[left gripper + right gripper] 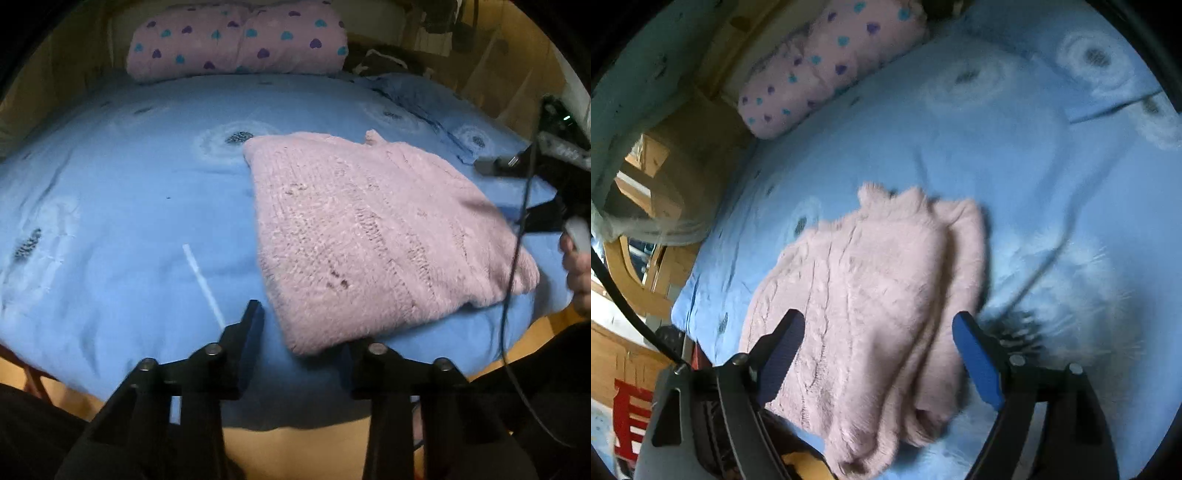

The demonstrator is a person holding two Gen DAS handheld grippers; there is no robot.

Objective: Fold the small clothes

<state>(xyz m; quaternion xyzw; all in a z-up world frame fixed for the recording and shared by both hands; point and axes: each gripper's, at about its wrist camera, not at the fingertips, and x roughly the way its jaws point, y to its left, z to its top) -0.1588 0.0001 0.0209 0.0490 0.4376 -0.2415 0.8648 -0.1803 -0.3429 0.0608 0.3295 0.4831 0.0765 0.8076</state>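
A pink knitted sweater point(369, 229) lies folded on the blue bed cover point(129, 206). Its near corner reaches my left gripper point(304, 325), whose jaws stand apart with blue cover showing between them. The left finger point(247, 332) is bare; the sweater's corner hides the tip of the right one. In the right wrist view the sweater point(871, 295) lies below my right gripper point(878, 315), which stands wide open, its blue-padded fingers point(979, 362) on either side of the fold and not pressing it. From the left wrist view the right gripper point(509, 192) hovers at the sweater's right edge.
A pink pillow with hearts point(236, 40) lies at the head of the bed, dark clothes point(380, 61) beside it. A white strip point(201, 280) lies on the cover. A black cable point(513, 258) hangs by a hand point(576, 266). Wooden floor point(314, 450) shows below the bed's near edge.
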